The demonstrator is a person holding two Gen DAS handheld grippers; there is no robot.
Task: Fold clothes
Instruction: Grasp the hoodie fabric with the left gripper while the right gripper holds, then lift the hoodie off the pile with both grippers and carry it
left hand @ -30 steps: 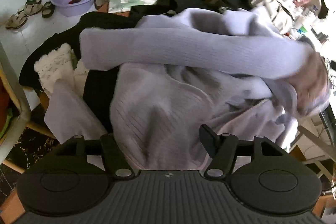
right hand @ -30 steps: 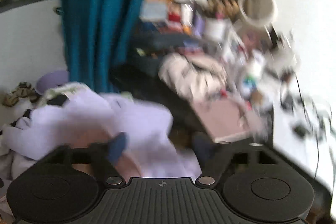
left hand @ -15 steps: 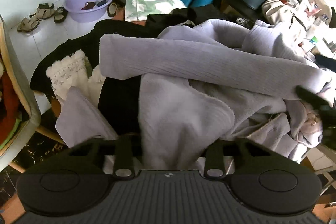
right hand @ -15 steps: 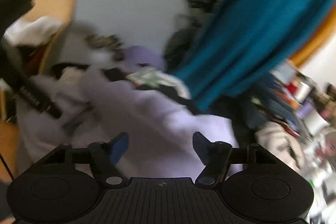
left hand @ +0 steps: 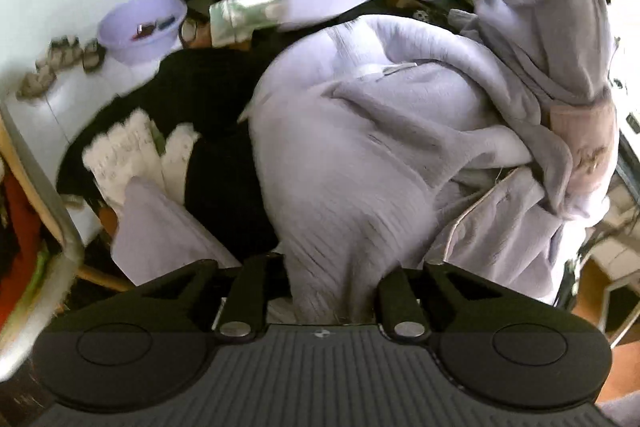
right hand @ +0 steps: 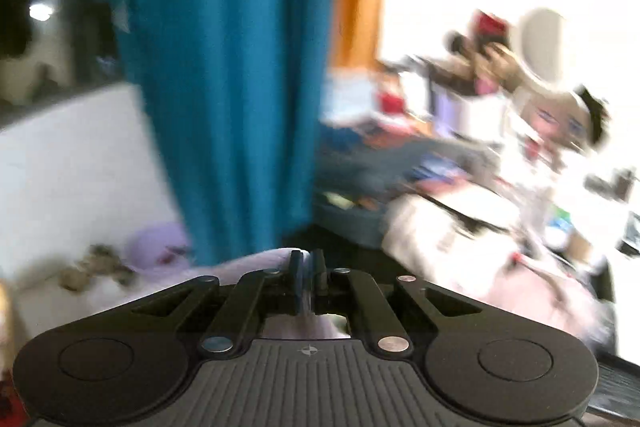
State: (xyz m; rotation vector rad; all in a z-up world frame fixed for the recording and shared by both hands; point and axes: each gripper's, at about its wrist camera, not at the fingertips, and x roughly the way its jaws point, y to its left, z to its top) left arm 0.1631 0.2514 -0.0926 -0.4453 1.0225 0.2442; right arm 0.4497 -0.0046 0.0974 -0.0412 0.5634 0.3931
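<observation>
Since a second ago the right tool (right hand: 307,277) has clenched on the sweater's (left hand: 360,155) sleeve and lifted it above the pile. Left tool (left hand: 324,287) grips its hem, so the garment stretches away from it toward the right one.

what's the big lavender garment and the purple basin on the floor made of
Lavender garment: looks like soft ribbed knit, matte, with fine parallel ribs and loose draping folds. Purple basin: probably moulded plastic, with a smooth, even-coloured wall and rigid round rim; blur leaves it uncertain.
</observation>
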